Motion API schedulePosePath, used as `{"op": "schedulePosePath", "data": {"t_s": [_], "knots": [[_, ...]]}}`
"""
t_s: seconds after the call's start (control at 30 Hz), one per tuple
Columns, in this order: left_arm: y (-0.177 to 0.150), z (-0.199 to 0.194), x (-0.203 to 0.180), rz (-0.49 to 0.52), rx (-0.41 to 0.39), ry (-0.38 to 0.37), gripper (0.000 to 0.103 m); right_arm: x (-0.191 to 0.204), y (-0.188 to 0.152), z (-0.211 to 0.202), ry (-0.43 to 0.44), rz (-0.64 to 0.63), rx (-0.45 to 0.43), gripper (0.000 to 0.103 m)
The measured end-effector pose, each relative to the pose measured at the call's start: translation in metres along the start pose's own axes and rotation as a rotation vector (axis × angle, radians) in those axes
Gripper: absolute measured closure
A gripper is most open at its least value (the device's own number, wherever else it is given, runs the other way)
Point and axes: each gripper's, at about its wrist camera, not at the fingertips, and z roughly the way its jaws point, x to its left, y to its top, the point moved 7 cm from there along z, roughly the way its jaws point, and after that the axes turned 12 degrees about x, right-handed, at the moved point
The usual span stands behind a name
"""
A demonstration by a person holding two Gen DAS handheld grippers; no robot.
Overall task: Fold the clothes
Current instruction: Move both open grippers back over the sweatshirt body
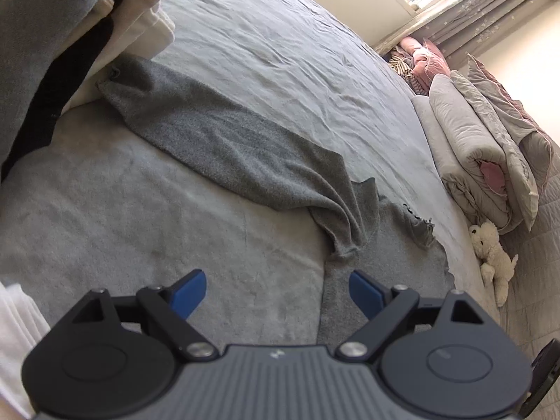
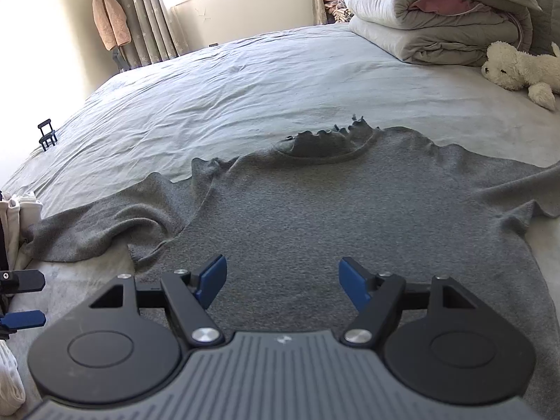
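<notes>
A grey knit sweater point(image 2: 315, 210) lies spread flat on the bed, neckline point(image 2: 325, 143) away from me and sleeves out to both sides. My right gripper point(image 2: 281, 285) is open and empty above the sweater's lower body. In the left wrist view the sweater's left sleeve point(image 1: 217, 140) stretches across the bed toward a clothes pile. My left gripper point(image 1: 276, 292) is open and empty, just above the bed beside the sweater's left side edge point(image 1: 332, 297). The left gripper's fingertips point(image 2: 24, 318) show at the left edge of the right wrist view.
The bed has a wrinkled grey sheet point(image 2: 227, 84). A folded duvet point(image 2: 430, 17) and a white plush toy point(image 2: 518, 66) lie at the far right. A stack of cream and dark clothes point(image 1: 115, 35) sits at the left by the sleeve end. A small black stand point(image 2: 47, 134) is on the bed's left edge.
</notes>
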Motion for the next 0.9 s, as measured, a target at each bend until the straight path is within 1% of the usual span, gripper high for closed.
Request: {"op": "schedulePosePath", "data": {"t_s": [0.1,0.17,0.23,0.27,0.3,0.33,0.47,0.57,0.67,0.8,0.87,0.9], "knots": [[0.010,-0.015,0.001,0.047,-0.070,0.044,0.013,0.020,0.007,0.009,-0.005,-0.042,-0.012,0.029],[0.019,-0.028,0.006,0.067,-0.133,0.099,0.013,0.037,0.010,0.016,0.008,-0.073,-0.016,0.029],[0.026,-0.043,0.019,0.031,-0.201,0.162,0.013,0.058,0.009,0.024,0.030,-0.113,-0.015,0.029],[0.029,-0.048,0.025,0.003,-0.220,0.177,0.013,0.070,0.007,0.027,0.038,-0.147,-0.016,0.029],[0.031,-0.052,0.031,-0.018,-0.228,0.178,0.013,0.082,0.006,0.031,0.046,-0.180,-0.017,0.029],[0.034,-0.056,0.037,-0.032,-0.225,0.164,0.013,0.095,0.004,0.034,0.055,-0.214,-0.017,0.029],[0.040,-0.069,0.055,-0.104,-0.253,0.140,0.013,0.148,-0.003,0.047,0.061,-0.407,-0.036,0.029],[0.042,-0.072,0.065,-0.145,-0.253,0.125,0.014,0.184,-0.008,0.057,0.124,-0.520,-0.032,0.029],[0.046,-0.076,0.072,-0.180,-0.256,0.090,0.014,0.216,-0.007,0.065,0.182,-0.599,-0.049,0.029],[0.051,-0.082,0.081,-0.202,-0.268,0.078,0.014,0.259,-0.004,0.076,0.235,-0.695,-0.060,0.029],[0.054,-0.082,0.084,-0.209,-0.262,0.061,0.014,0.274,-0.004,0.083,0.265,-0.704,-0.045,0.031],[0.054,-0.081,0.085,-0.218,-0.258,0.048,0.014,0.281,-0.005,0.087,0.281,-0.709,-0.035,0.036]]}}
